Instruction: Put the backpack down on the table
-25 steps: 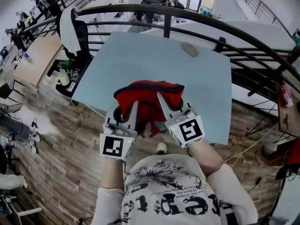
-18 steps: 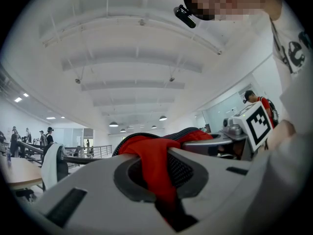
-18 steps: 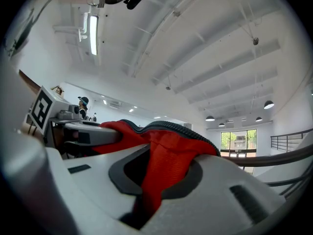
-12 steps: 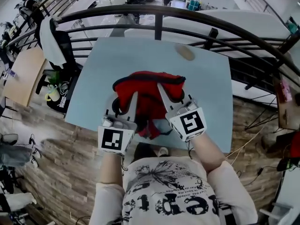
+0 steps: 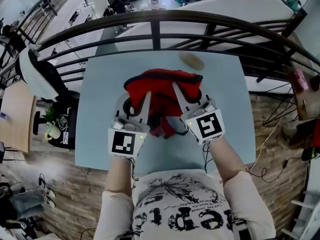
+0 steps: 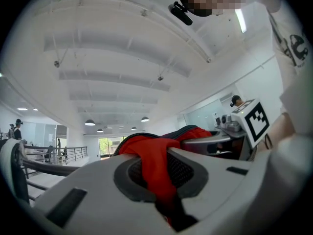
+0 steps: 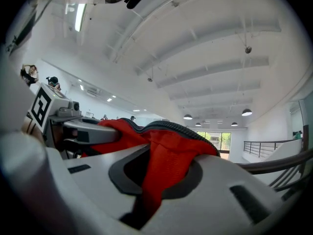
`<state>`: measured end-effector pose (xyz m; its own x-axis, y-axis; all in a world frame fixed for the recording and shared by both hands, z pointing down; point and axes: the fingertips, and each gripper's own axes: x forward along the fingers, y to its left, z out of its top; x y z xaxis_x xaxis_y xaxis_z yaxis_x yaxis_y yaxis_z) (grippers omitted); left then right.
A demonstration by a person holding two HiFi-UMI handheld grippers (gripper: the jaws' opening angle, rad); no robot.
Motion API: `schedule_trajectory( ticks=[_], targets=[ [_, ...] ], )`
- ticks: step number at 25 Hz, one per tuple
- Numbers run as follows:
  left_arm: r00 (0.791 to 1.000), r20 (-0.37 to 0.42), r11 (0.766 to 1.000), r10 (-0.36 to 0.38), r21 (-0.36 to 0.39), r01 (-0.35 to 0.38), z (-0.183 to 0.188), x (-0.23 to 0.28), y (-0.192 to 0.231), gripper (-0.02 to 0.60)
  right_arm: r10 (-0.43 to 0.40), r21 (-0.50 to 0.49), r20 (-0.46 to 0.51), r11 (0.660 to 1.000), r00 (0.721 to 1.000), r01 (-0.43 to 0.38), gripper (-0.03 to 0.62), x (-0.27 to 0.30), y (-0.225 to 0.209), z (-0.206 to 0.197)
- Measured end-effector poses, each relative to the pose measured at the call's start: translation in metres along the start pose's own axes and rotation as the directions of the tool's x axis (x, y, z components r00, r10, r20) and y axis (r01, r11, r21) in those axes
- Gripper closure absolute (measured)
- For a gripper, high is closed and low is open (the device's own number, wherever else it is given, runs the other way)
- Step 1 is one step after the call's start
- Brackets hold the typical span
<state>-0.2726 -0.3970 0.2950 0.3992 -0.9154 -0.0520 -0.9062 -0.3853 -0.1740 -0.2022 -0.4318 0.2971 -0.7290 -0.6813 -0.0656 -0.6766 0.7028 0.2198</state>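
Two grippers carry the red backpack (image 5: 162, 91) between them. The left gripper (image 5: 142, 104) is closed tight on a fold of red fabric at the bag's left side. The right gripper (image 5: 179, 91) is pinched on the fabric at its right side, under the dark zip edge. Both point level and away from the person.

A second ago the bag hung over the near edge of the pale blue table (image 5: 102, 109), with wooden floor and a shoe showing below it. The person has since walked up, and now the whole bag sits over the middle of the tabletop, with a loose end dangling on the near side. A tan oval thing (image 5: 191, 60) lies just beyond it, toward the far edge by the black railing (image 5: 155, 21).

I'd say the carry is finished and what's left is lowering and letting go. From where I stand I can't tell whether the bag's underside touches the table yet.
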Motion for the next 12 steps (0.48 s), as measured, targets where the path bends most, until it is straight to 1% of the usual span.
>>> schedule_trajectory(
  ticks=[3,7,12],
  targets=[
    [0.999,0.015,0.999,-0.033,0.0,0.033,-0.004,0.031,0.02,0.546,-0.036,-0.017,-0.003,0.999,0.999,0.036,0.569,0.028,-0.021,-0.004],
    [0.998,0.04,0.999,-0.051,-0.005,0.051,-0.016,0.064,0.051,0.546,-0.067,-0.028,-0.01,0.997,0.998,0.067,0.569,0.067,-0.039,-0.016],
    [0.996,0.053,0.997,-0.078,-0.017,0.078,-0.045,0.095,0.07,0.546,-0.098,-0.019,-0.05,0.995,0.994,0.097,0.569,0.097,-0.055,-0.047]
  ],
)
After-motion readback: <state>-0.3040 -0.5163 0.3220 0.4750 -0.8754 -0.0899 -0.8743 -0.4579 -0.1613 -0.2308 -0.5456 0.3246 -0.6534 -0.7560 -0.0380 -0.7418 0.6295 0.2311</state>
